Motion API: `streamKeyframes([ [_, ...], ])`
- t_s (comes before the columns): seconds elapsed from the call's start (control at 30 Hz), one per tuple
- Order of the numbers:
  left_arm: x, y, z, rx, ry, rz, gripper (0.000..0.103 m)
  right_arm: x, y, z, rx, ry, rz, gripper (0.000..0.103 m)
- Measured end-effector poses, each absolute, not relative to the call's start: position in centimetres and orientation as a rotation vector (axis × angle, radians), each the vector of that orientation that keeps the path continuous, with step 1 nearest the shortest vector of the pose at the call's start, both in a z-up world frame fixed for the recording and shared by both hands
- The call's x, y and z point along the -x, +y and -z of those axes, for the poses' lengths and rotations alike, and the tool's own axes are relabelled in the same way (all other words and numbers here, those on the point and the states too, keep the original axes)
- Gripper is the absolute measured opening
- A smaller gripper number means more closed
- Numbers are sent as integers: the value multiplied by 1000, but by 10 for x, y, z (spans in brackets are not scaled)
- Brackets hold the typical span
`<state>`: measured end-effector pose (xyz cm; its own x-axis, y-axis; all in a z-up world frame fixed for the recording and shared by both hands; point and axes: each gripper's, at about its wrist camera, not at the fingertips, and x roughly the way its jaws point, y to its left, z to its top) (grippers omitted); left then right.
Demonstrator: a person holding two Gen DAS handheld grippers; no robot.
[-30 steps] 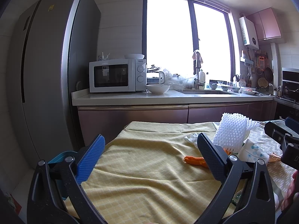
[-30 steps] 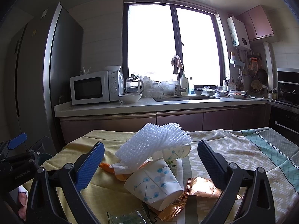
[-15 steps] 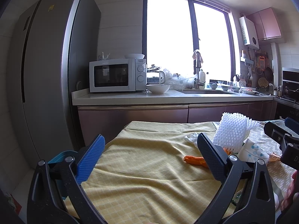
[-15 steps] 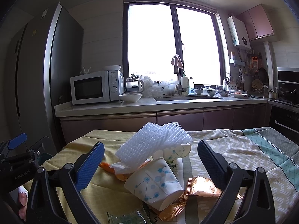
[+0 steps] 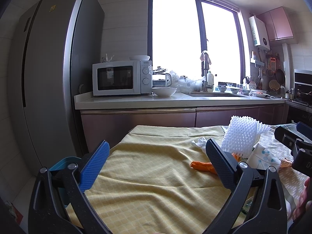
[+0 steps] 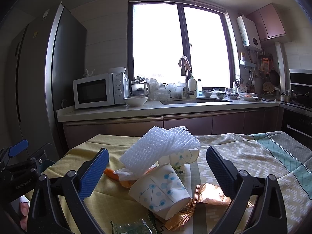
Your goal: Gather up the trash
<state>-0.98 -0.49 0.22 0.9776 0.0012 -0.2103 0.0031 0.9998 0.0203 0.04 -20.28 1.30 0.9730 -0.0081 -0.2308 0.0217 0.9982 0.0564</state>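
A pile of trash lies on the cloth-covered table. It holds a white foam net sleeve [image 6: 159, 148], a tipped paper cup with blue dots [image 6: 161, 191], a second cup [image 6: 185, 156], an orange peel [image 6: 112, 173], a shiny gold wrapper [image 6: 210, 194] and a green packet [image 6: 132, 227]. My right gripper [image 6: 157, 173] is open, its jaws either side of the pile. My left gripper [image 5: 157, 167] is open and empty over bare yellow cloth, left of the pile. The foam net [image 5: 240, 138], the peel [image 5: 201, 165] and a cup [image 5: 262, 158] show at its right.
A blue bin [image 5: 64, 162] stands at the table's left edge, behind my left gripper. The tablecloth [image 6: 253, 156] runs yellow on the left and patterned green on the right. A kitchen counter [image 6: 156, 109] with a microwave [image 6: 99, 90] and a sink lies beyond; a tall fridge [image 5: 48, 78] stands left.
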Motion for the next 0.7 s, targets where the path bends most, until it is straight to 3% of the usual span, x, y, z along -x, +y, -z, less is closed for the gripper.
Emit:
streamKeyframes([
  [0.7, 7, -11, 3, -29, 232, 13, 97, -2, -208, -10, -71, 248, 4, 96],
])
